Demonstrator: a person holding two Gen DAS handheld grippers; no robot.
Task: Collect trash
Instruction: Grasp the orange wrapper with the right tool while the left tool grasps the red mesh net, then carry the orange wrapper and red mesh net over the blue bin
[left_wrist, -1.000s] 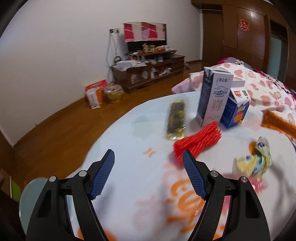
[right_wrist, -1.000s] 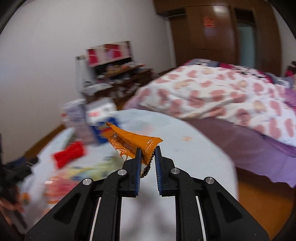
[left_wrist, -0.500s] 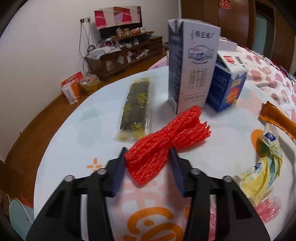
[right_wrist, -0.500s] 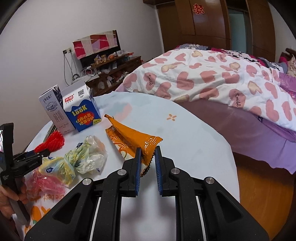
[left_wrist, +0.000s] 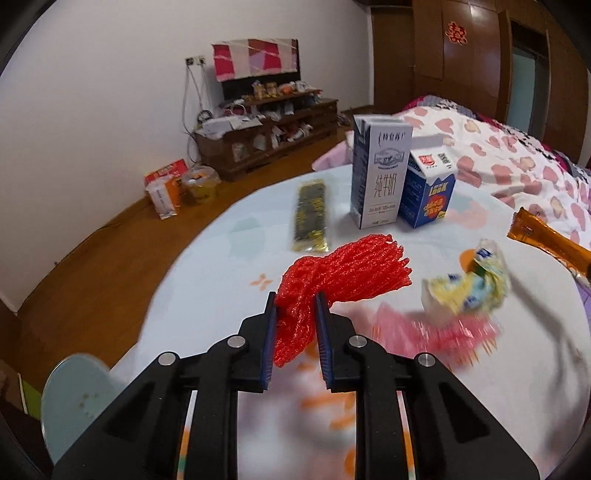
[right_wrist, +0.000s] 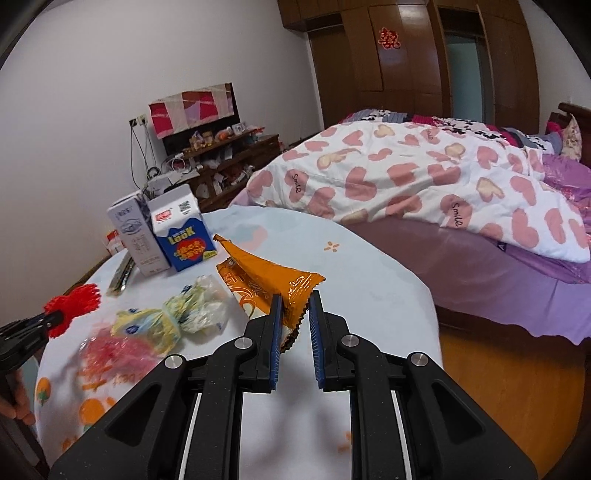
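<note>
From where I stand the bed (right_wrist: 424, 184) is my landmark, under a white quilt with pink hearts (right_wrist: 399, 173) and a purple sheet (right_wrist: 517, 280) hanging off its side. Behind its far end rises a dark wooden wardrobe (right_wrist: 417, 62) bearing a red paper emblem (right_wrist: 389, 38). Left of the bed along the white wall sits a cluttered low cabinet (left_wrist: 266, 140), with an orange-and-white bag (left_wrist: 164, 188) on the wooden floor (left_wrist: 92, 258) beside it.
</note>
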